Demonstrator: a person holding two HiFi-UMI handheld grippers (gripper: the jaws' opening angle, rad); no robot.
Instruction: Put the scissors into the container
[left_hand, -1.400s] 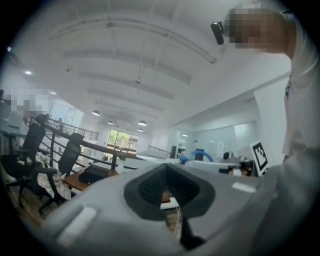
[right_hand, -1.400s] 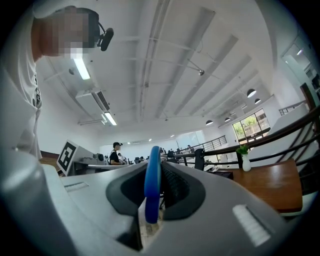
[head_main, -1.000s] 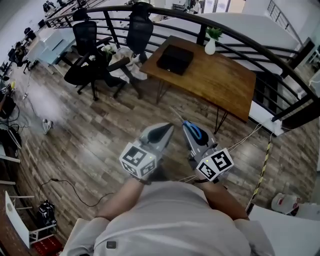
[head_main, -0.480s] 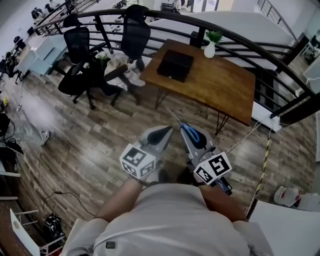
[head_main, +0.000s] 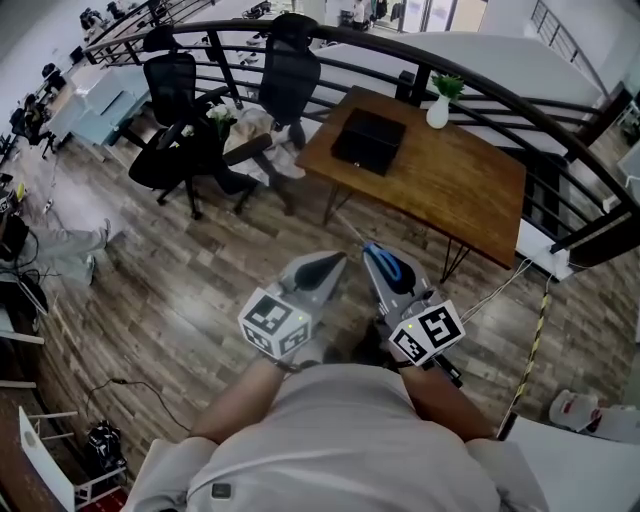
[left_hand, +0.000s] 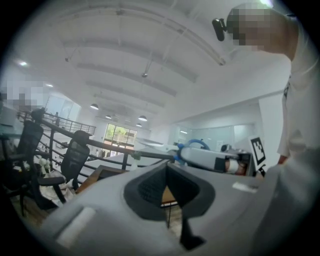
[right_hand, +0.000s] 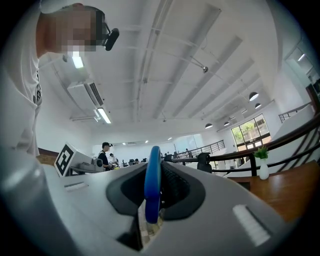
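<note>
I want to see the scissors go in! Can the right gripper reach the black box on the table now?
Probably not from here. The right gripper, holding the scissors, hangs over the floor, well short of the black box on the table. Nothing blocks the way; stepping closer should do it.

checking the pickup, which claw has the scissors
The right claw: the blue-handled scissors are clamped between its jaws, while the left claw holds nothing.
</note>
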